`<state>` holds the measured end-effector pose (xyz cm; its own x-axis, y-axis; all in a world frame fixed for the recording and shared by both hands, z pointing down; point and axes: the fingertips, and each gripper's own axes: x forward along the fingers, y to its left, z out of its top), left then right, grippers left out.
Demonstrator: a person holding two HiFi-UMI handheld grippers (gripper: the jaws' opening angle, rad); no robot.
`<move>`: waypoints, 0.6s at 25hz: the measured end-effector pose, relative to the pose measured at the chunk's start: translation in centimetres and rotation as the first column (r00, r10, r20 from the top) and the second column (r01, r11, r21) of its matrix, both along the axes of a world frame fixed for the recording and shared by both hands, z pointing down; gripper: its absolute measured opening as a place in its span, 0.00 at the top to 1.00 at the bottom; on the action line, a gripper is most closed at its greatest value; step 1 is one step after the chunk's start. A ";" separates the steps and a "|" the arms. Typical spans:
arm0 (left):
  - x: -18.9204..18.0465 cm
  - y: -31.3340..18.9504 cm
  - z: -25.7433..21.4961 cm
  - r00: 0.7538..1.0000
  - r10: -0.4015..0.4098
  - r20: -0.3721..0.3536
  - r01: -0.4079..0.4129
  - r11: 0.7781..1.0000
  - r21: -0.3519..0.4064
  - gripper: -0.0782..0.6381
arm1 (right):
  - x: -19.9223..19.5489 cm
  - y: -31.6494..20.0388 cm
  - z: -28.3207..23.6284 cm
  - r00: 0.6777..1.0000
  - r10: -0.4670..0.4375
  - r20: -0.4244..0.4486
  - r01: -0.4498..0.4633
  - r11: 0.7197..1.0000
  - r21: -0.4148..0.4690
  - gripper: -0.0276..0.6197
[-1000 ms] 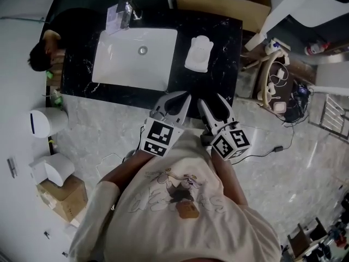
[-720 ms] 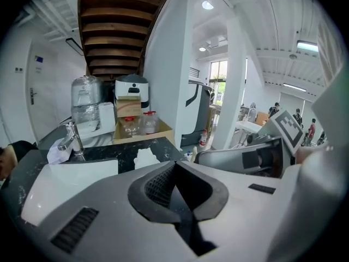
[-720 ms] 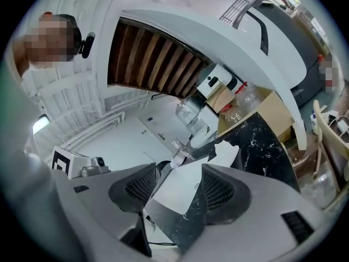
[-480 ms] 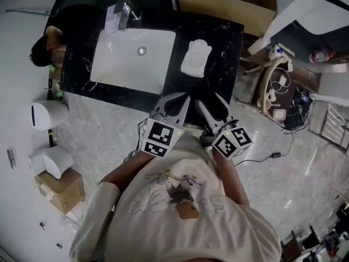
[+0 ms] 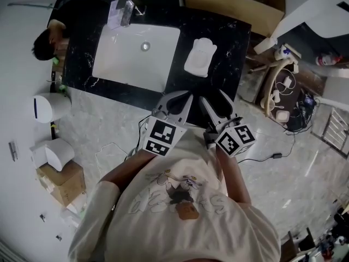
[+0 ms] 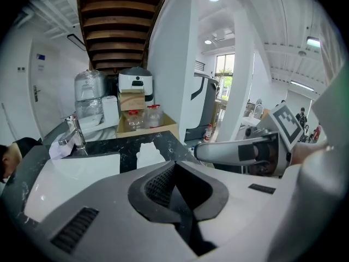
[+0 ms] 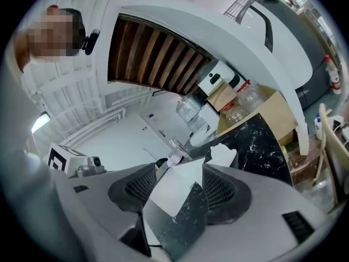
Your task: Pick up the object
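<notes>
Sitting on black tabletop (image 5: 232,48): white sink (image 5: 136,56) at left, white moulded object (image 5: 200,57) just right of it, untouched. Nearer the person, L claw (image 5: 187,95) is pressed together, empty. R claw (image 5: 211,97) is apart, just been widening, nothing btwn; both are short of the object.

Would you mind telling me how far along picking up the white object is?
Done: nothing; the white object lies untouched on the counter beside the sink. In hand: both grippers hover short of it, left gripper shut, right gripper empty, its jaws having just been opening. Remaining: reach, grip, lift.
</notes>
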<state>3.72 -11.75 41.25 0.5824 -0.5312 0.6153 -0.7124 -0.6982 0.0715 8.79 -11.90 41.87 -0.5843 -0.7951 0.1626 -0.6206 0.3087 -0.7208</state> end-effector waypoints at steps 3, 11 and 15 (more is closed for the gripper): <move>-0.1 -0.7 0.1 1.000 -0.004 0.004 0.004 1.000 -0.009 0.89 | 0.4 -0.6 0.6 0.999 0.005 -0.035 -0.005 1.000 -0.005 0.56; 0.0 -1.7 1.4 1.000 -0.002 0.025 0.003 0.999 -0.043 0.89 | 0.4 -2.3 2.2 0.999 0.000 -0.032 -0.002 0.999 -0.042 0.56; -0.3 -2.2 2.2 1.000 -0.011 0.027 0.012 0.998 -0.066 0.89 | 0.2 -2.8 3.2 0.999 -0.011 -0.039 0.008 0.998 -0.065 0.56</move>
